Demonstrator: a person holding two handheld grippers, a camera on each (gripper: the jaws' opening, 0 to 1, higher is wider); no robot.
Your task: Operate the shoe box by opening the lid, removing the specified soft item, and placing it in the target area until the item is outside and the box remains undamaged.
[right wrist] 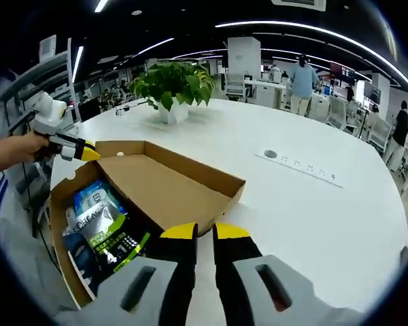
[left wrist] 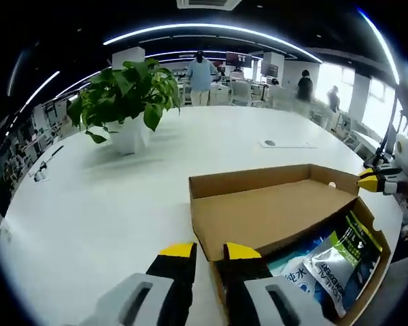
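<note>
In the left gripper view the left tongs point(left wrist: 209, 252) are sitting lowest, their yellow-tipped jaws a narrow gap apart and straddling the near corner wall of the shoe box point(left wrist: 258, 178); whether they are pinching the cardboard I cannot tell. In the right gripper view the right tongs point(right wrist: 204, 231) are standing likewise, jaws nearly together at the edge of the lid point(right wrist: 160, 188), contact unclear.

The shoe box is lying open on the white table point(left wrist: 109, 204), close to the table edge nearest the person. The lid is folded over and partly covering the opening, so only the end nearer that edge is showing its contents. There, soft packets point(left wrist: 340, 261) are lying inside the box, overlapping, a white and green one uppermost on blue ones; its long axis is running roughly along the box's length. The box's long axis is running along that near table edge.

In each view the other tongs are touching the far corner of the box, held by a hand point(right wrist: 7, 153).

Beyond the box the tabletop is lying bare and broad as far as a potted plant point(left wrist: 126, 95) and a flush socket panel point(right wrist: 302, 166), both well apart from the box. People are standing in the office beyond.
</note>
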